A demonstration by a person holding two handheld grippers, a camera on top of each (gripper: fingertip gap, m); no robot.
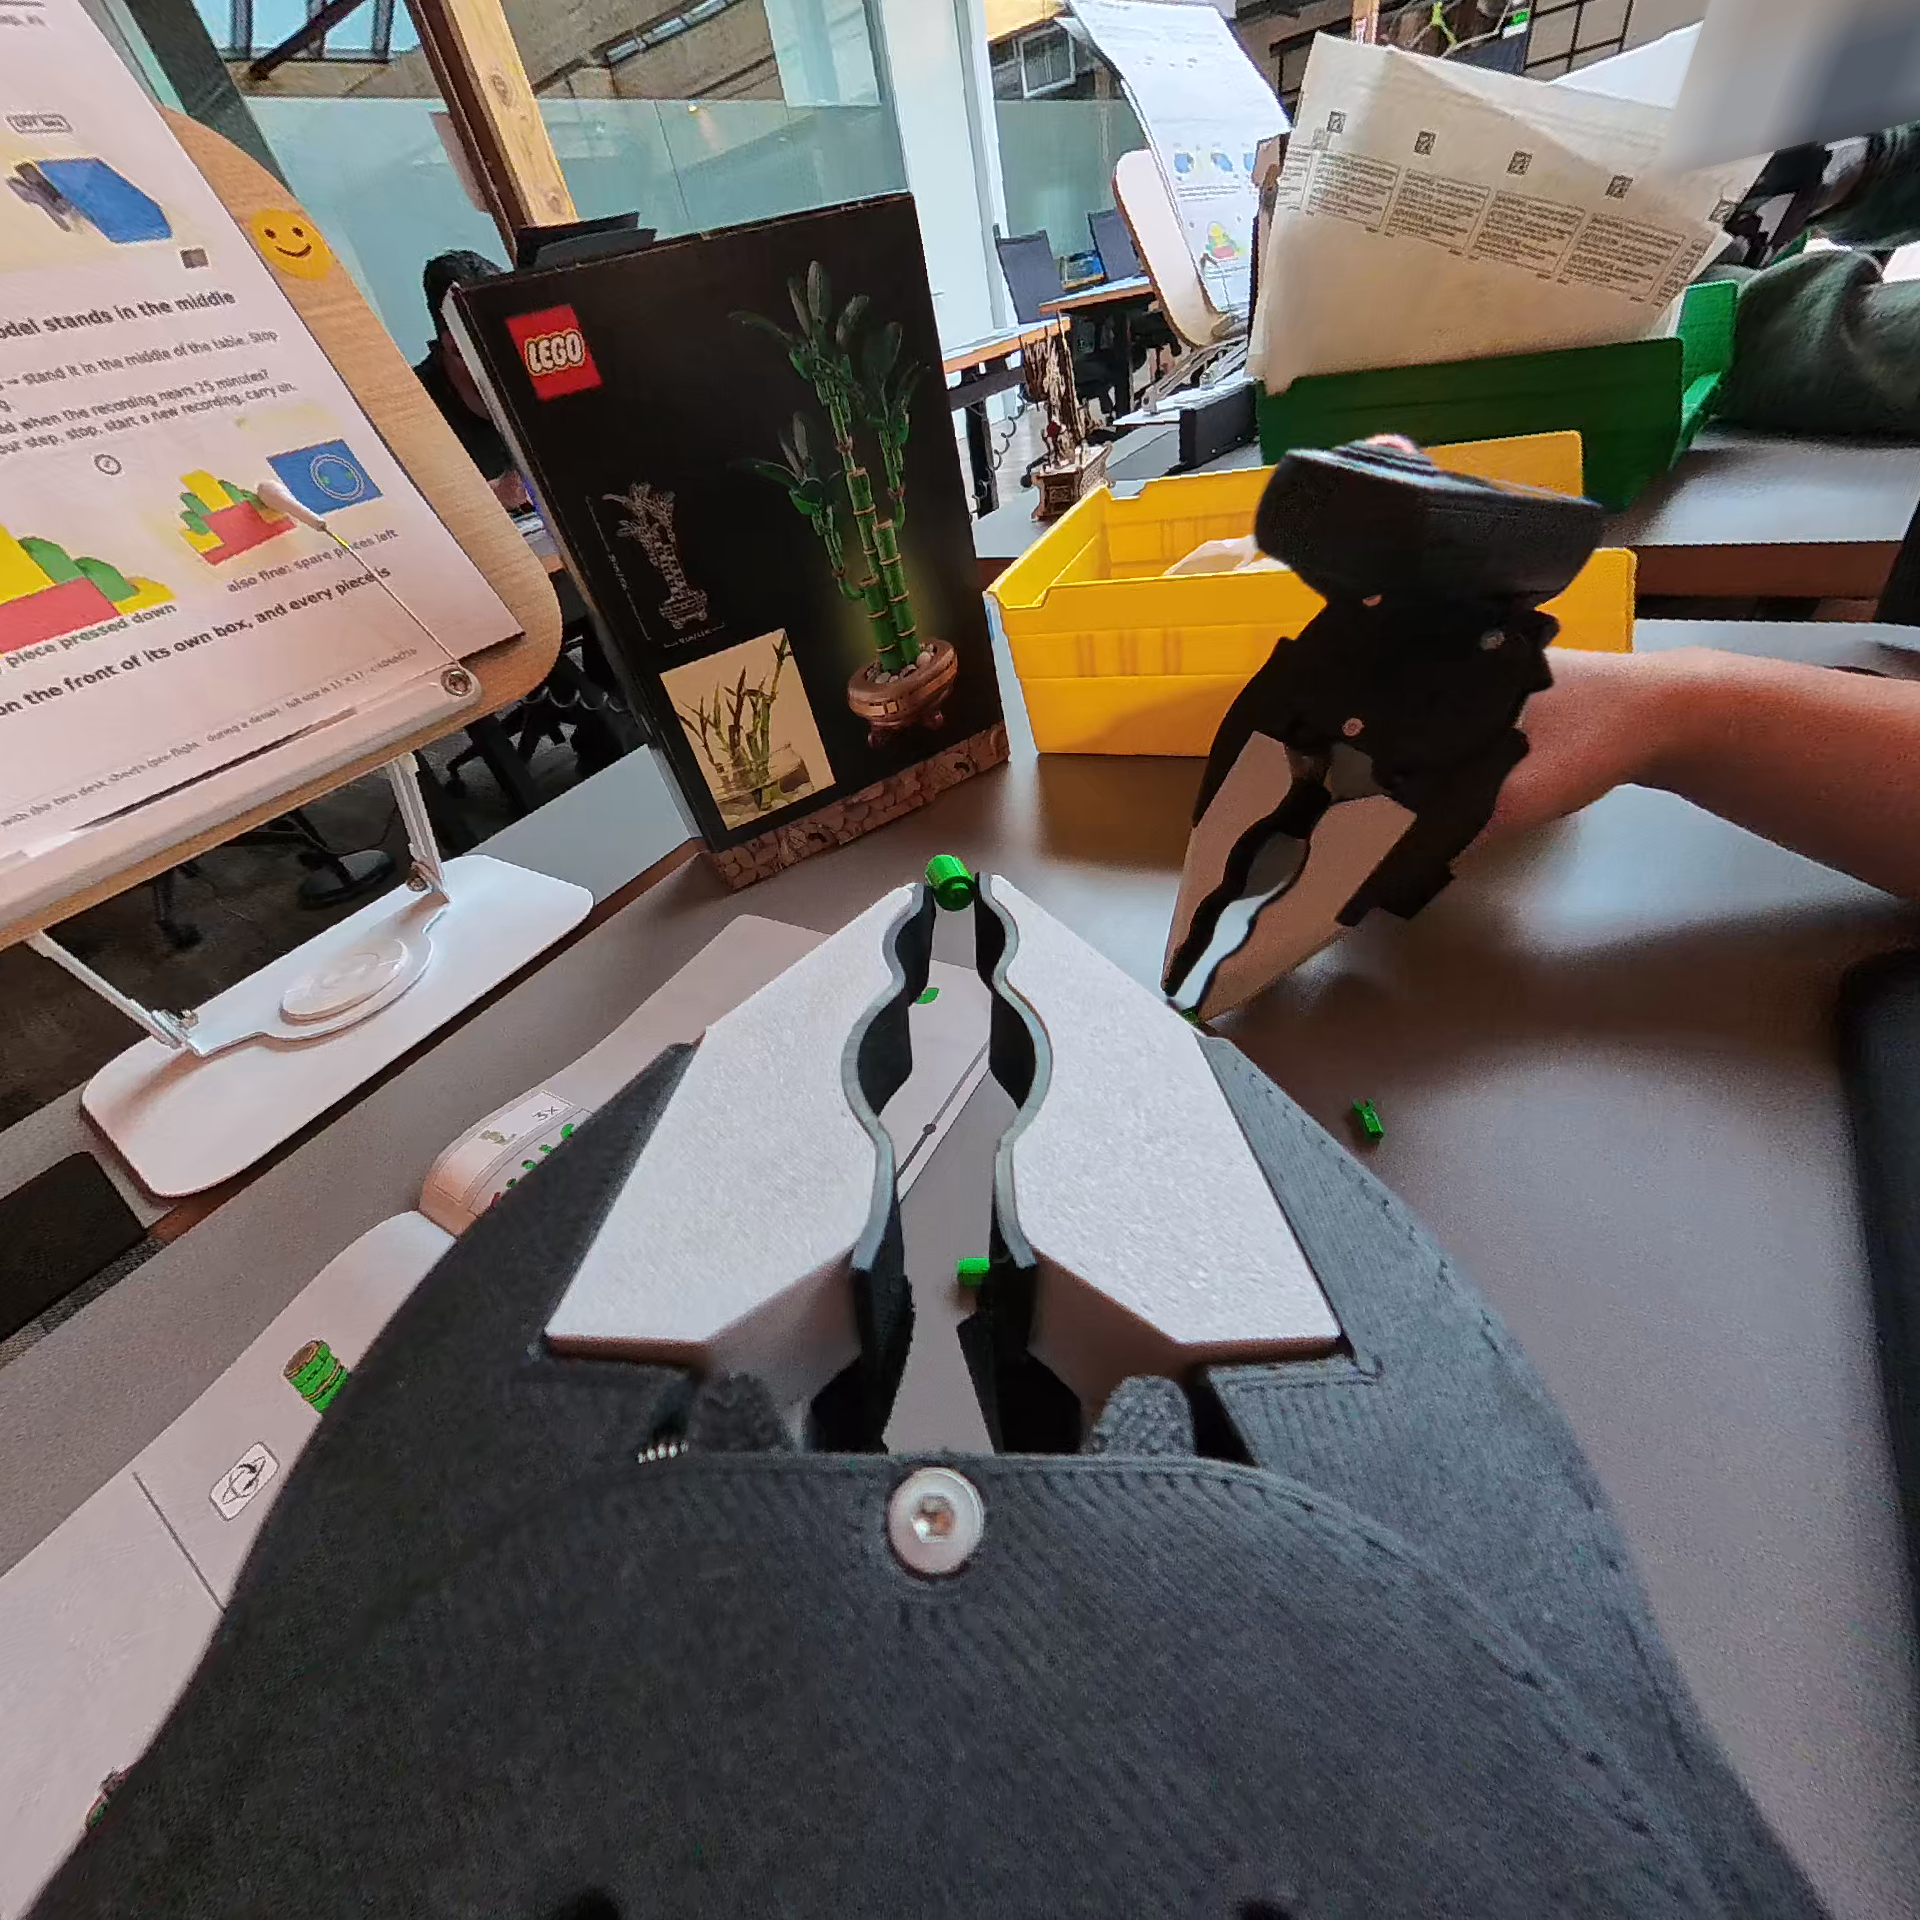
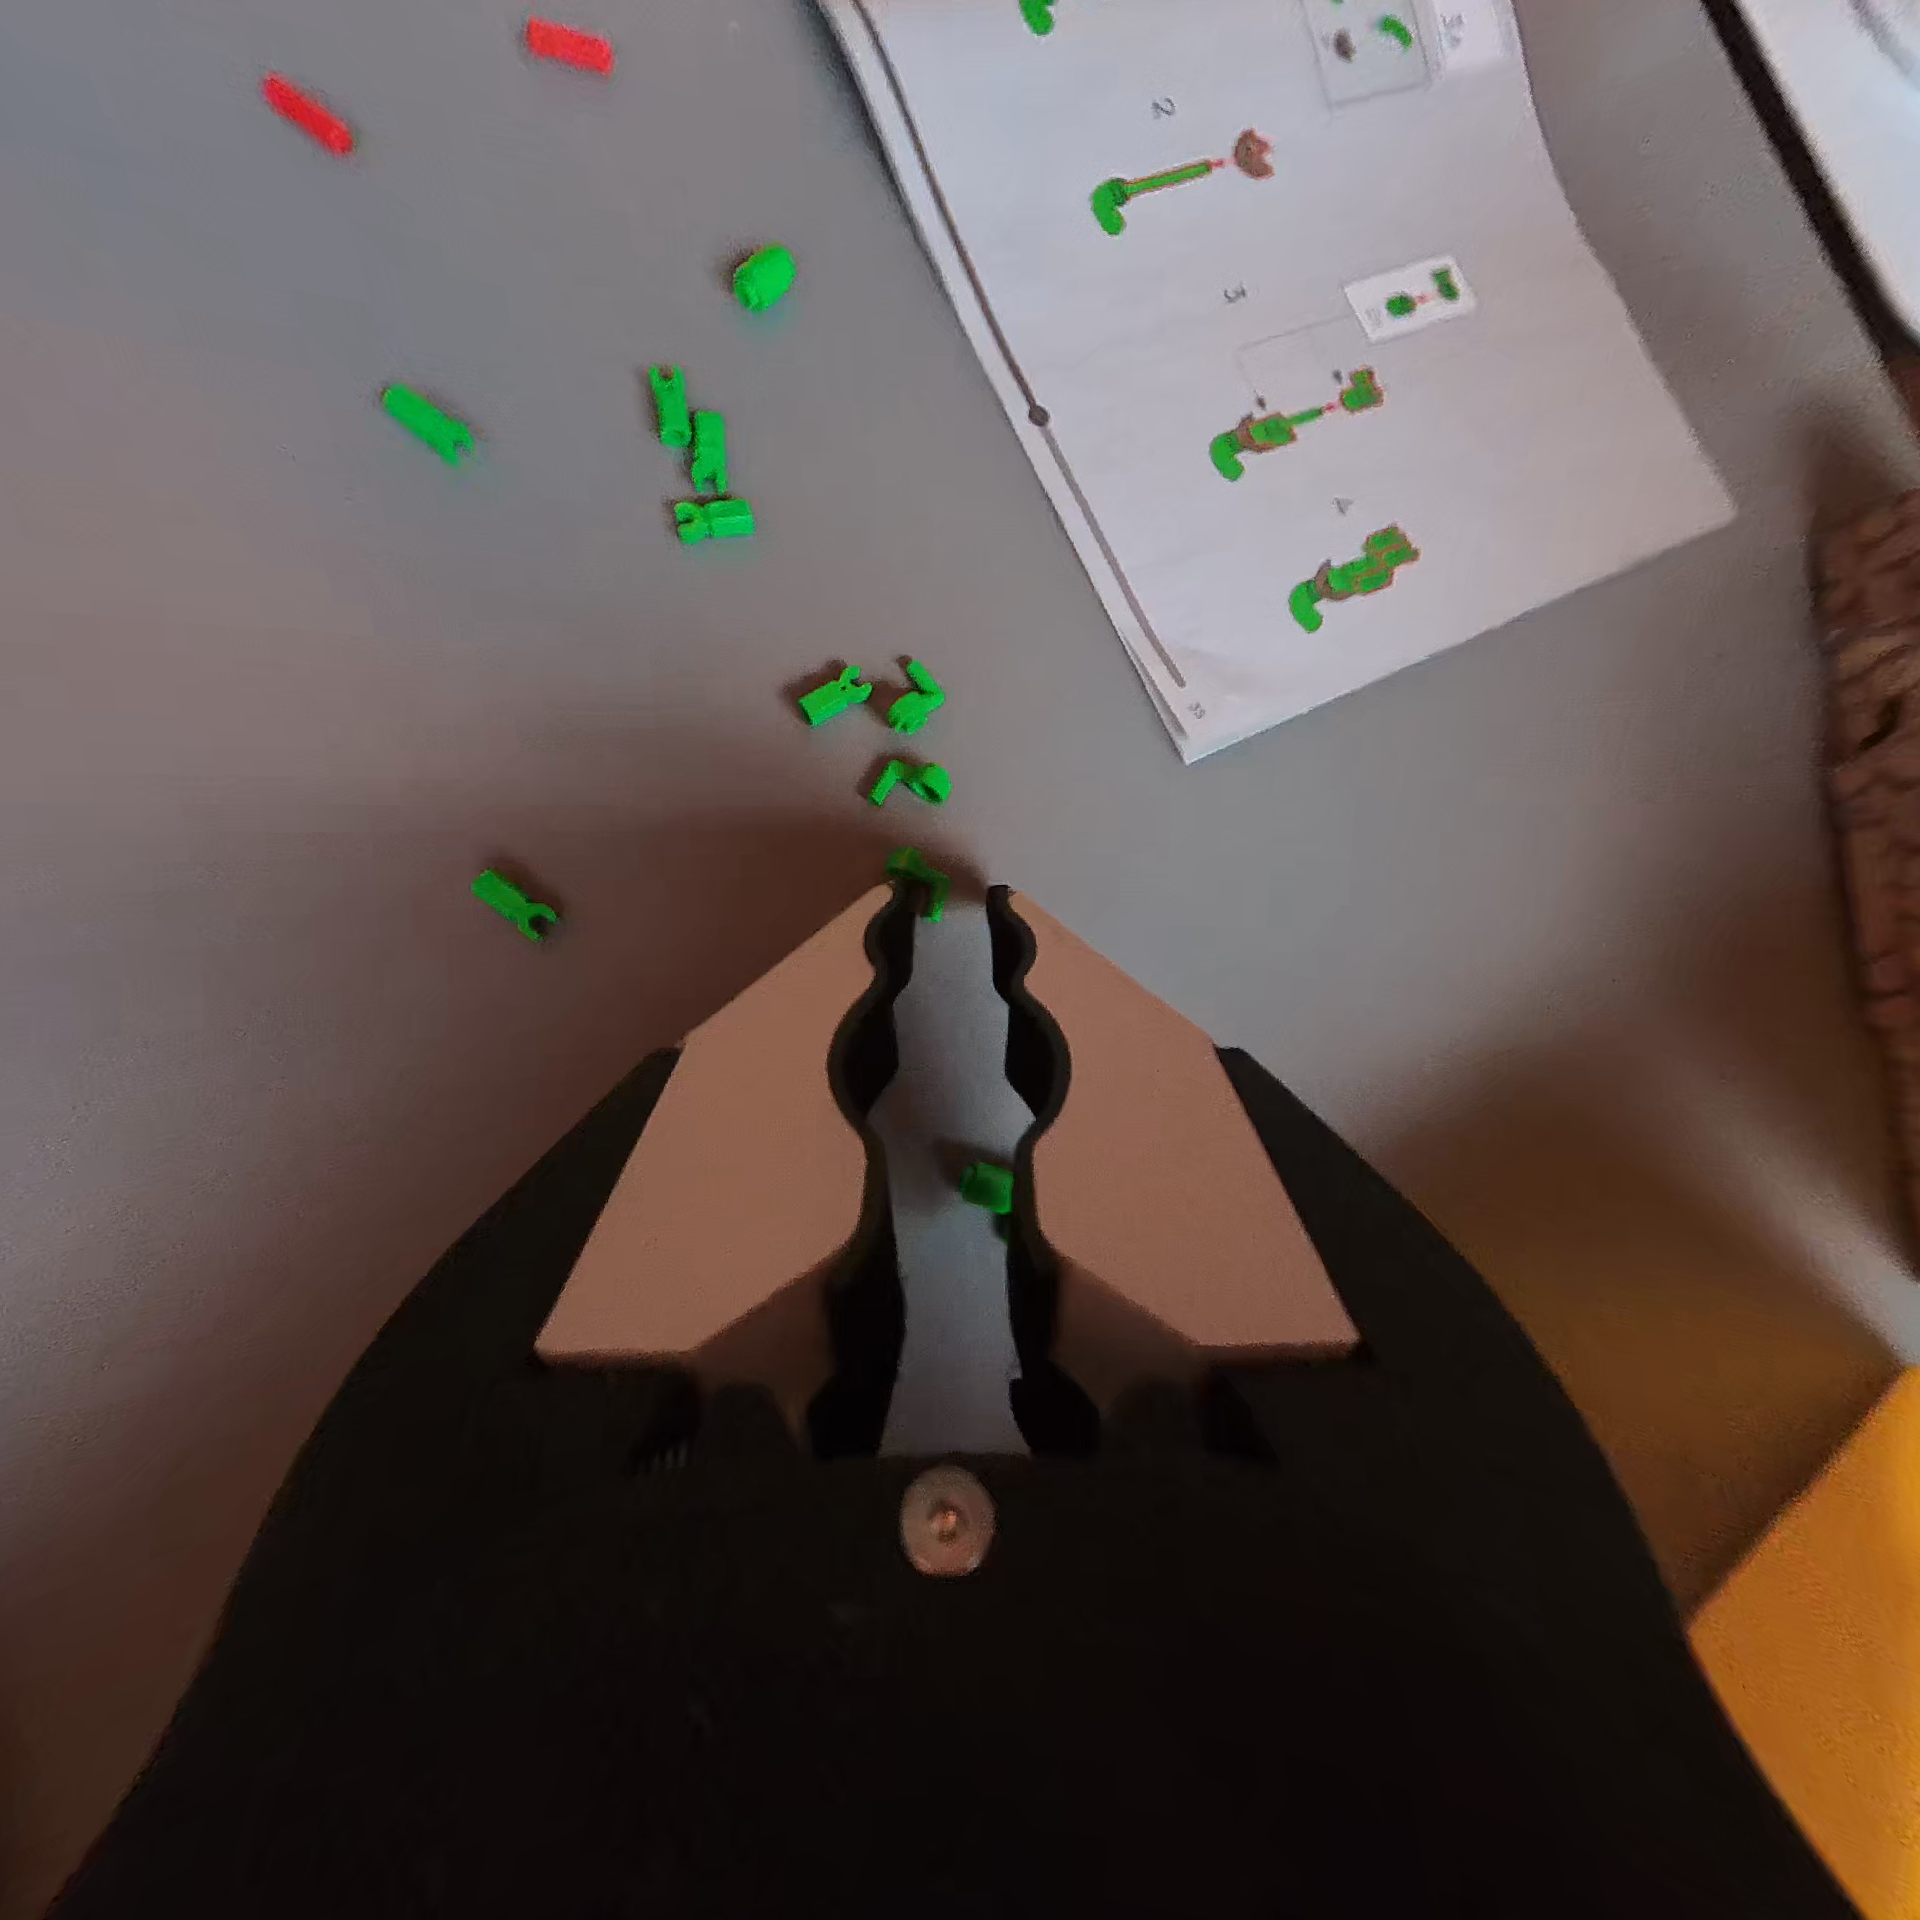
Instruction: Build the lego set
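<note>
My left gripper (image 1: 951,894) is shut on a small green round lego piece (image 1: 948,881), held at the fingertips above the dark table (image 1: 1558,1299). My right gripper (image 2: 943,902) points down at the table, jaws a little apart. A small green clip piece (image 2: 916,883) lies at its left fingertip, apart from the right one. The right gripper also shows in the left wrist view (image 1: 1190,1003), tips on the table. Several green clip pieces (image 2: 831,694) and two red bars (image 2: 308,112) lie scattered ahead. The open instruction booklet (image 2: 1351,364) lies to the right.
The lego box (image 1: 748,540) stands upright behind the left gripper. A yellow bin (image 1: 1132,634) and a green bin (image 1: 1475,405) sit at the back right. A tilted stand with printed sheets (image 1: 208,468) is at the left. A person's arm (image 1: 1714,748) holds the right gripper. Across from one pair of fingers to the other is roughly 20 cm.
</note>
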